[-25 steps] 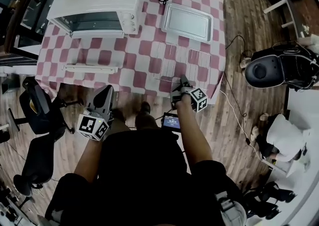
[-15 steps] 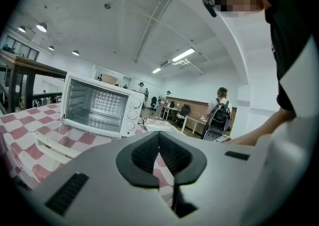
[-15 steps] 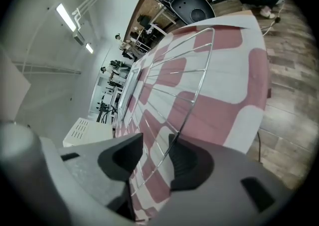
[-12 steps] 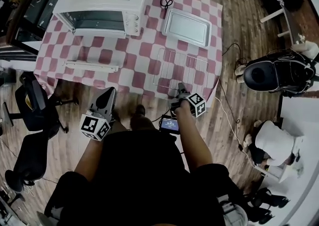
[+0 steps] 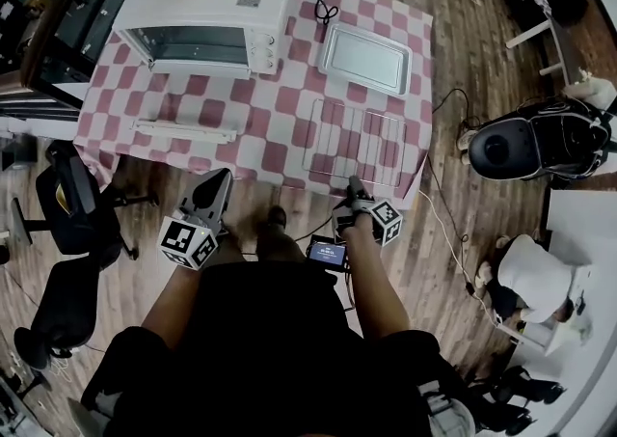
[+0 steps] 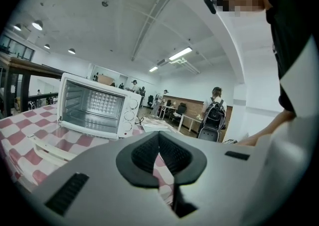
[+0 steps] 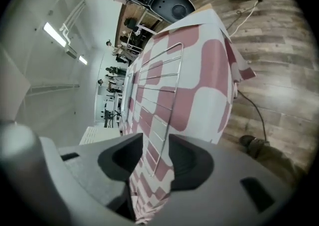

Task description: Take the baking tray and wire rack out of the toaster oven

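Your right gripper (image 5: 354, 186) is at the near edge of the tabletop (image 5: 260, 107). Its jaws have just been opening and now stand apart. A near corner wire of the wire rack (image 5: 355, 143) shows in the gap, but neither pad presses on it.

The rack lies flat straight ahead of that gripper, with its wires running away from you. The baking tray (image 5: 364, 57) lies flat beyond it, just beside the right side of the toaster oven (image 5: 207, 1). Both are out, and in the left gripper view the oven cavity looks empty.

Your left gripper (image 5: 214, 184) hangs short of the tabletop's near edge, jaws together on nothing and well apart from the rack.

The right hand is the nearer one — I'd judge it only needs to draw straight back along the line of the wires, so neither pad snags that corner.
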`<action>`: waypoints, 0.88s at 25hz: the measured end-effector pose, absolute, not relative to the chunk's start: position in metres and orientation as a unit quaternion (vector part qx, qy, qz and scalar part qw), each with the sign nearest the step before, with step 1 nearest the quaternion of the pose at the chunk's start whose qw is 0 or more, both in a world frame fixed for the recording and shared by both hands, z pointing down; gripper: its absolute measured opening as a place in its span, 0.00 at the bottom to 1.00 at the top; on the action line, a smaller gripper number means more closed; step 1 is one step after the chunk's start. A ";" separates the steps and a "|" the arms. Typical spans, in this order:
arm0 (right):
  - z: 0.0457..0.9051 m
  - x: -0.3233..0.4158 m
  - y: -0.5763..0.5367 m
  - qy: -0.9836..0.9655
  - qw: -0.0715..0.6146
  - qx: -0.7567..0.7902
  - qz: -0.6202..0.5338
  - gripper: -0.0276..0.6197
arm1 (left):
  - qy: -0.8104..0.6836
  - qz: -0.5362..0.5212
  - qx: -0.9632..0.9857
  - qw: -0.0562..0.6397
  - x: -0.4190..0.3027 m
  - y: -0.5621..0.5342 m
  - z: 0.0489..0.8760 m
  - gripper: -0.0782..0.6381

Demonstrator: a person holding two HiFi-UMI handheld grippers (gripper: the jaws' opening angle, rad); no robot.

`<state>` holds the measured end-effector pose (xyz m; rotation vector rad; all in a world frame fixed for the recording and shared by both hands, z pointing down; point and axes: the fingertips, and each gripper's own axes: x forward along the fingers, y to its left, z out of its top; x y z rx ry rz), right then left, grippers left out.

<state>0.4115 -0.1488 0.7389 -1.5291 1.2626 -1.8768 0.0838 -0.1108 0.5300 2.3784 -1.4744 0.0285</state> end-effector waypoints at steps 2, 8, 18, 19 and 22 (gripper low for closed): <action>0.719 0.401 -0.150 0.479 0.242 -0.519 -0.665 0.27 | -0.507 0.013 0.846 0.166 0.085 -0.111 0.527 0.10; 0.570 0.361 -0.152 0.675 0.334 -0.428 -0.500 0.21 | -0.463 0.007 0.875 0.140 0.080 -0.106 0.502 0.10; 0.358 0.263 -0.057 0.877 0.242 -0.413 -0.041 0.07 | -0.438 -0.046 0.894 0.078 0.005 -0.044 0.435 0.10; 0.347 0.253 -0.046 0.882 0.230 -0.411 -0.002 0.07 | -0.437 -0.050 0.895 0.074 -0.003 -0.034 0.430 0.10; 0.330 0.220 -0.009 0.890 0.191 -0.408 0.074 0.07 | -0.431 -0.059 0.898 0.064 -0.023 -0.003 0.419 0.10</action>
